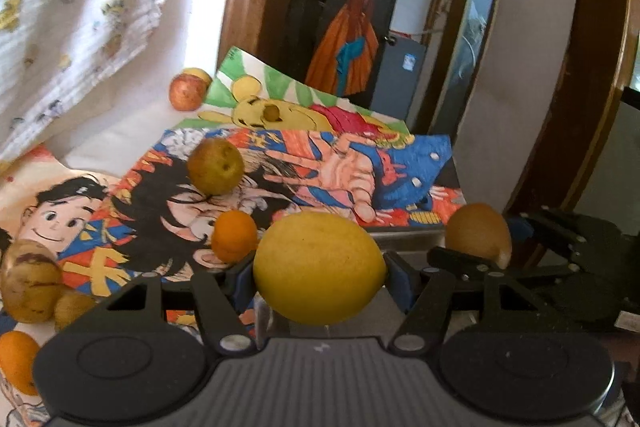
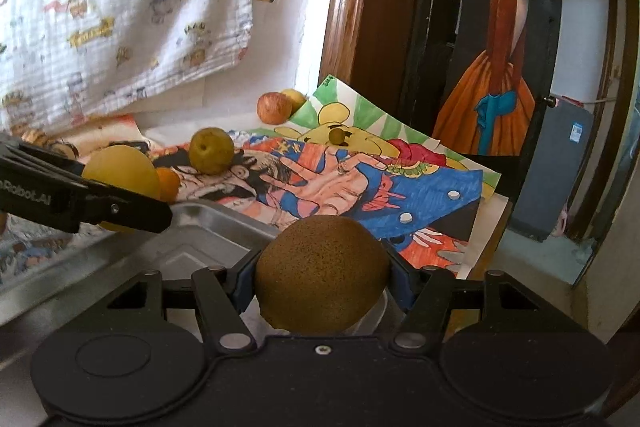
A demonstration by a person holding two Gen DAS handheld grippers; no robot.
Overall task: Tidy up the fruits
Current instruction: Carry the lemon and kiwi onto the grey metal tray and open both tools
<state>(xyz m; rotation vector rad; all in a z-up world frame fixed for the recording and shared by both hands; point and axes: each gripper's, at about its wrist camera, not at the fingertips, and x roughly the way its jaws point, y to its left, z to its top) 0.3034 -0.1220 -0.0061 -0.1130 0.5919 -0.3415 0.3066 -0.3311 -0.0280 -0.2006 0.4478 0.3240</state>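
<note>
My left gripper [image 1: 320, 269] is shut on a yellow lemon [image 1: 318, 267], held above the near edge of a metal tray [image 1: 404, 237]. My right gripper [image 2: 322, 279] is shut on a brown kiwi [image 2: 322, 273] over the same metal tray [image 2: 208, 227]. In the left wrist view the kiwi [image 1: 478, 235] and the right gripper show at the right. The lemon [image 2: 120, 175] and the left gripper's black fingers [image 2: 120, 211] show at the left in the right wrist view. On the cartoon drawings lie a green-brown pear [image 1: 216, 167], a small orange [image 1: 234, 235] and a red apple [image 1: 188, 91].
More fruit lies at the left: a spotted yellow pear [image 1: 30, 279] and an orange [image 1: 18, 361]. A small olive-like fruit [image 1: 273, 113] rests on the bear drawing. A patterned cloth [image 2: 120, 7] hangs behind. A wooden door frame [image 2: 352, 7] and a painted panel [image 2: 504, 47] stand at the back right.
</note>
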